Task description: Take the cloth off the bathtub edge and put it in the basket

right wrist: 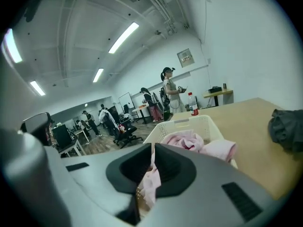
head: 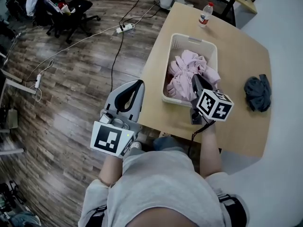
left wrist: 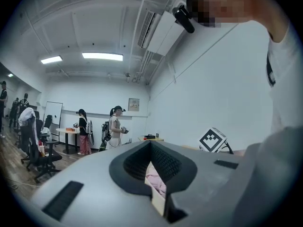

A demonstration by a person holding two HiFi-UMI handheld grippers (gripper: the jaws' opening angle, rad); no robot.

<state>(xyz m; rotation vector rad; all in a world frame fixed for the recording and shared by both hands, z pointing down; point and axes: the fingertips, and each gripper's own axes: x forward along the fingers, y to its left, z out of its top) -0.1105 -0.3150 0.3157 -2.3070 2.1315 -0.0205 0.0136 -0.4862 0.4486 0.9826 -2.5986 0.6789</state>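
Observation:
A white slotted basket (head: 189, 38) stands on the wooden table (head: 236, 56), and crumpled pink cloth (head: 187, 67) fills it. My right gripper (head: 196, 79) hovers over the basket's near end with its jaws shut and nothing pinched. In the right gripper view the basket (right wrist: 189, 122) and the pink cloth (right wrist: 189, 140) lie just beyond the right gripper (right wrist: 153, 148), and pink shows through the slit between the jaws. My left gripper (head: 135, 84) hangs over the floor left of the table, shut and empty. In its own view the left gripper (left wrist: 150, 144) points level. No bathtub is in view.
A dark grey cloth (head: 258, 92) lies on the table's right side, and a water bottle (head: 205, 14) stands at the far end. Cables and a power strip (head: 124, 28) run across the wooden floor. Office chairs (head: 61, 13) stand far left. People (left wrist: 115, 129) stand across the room.

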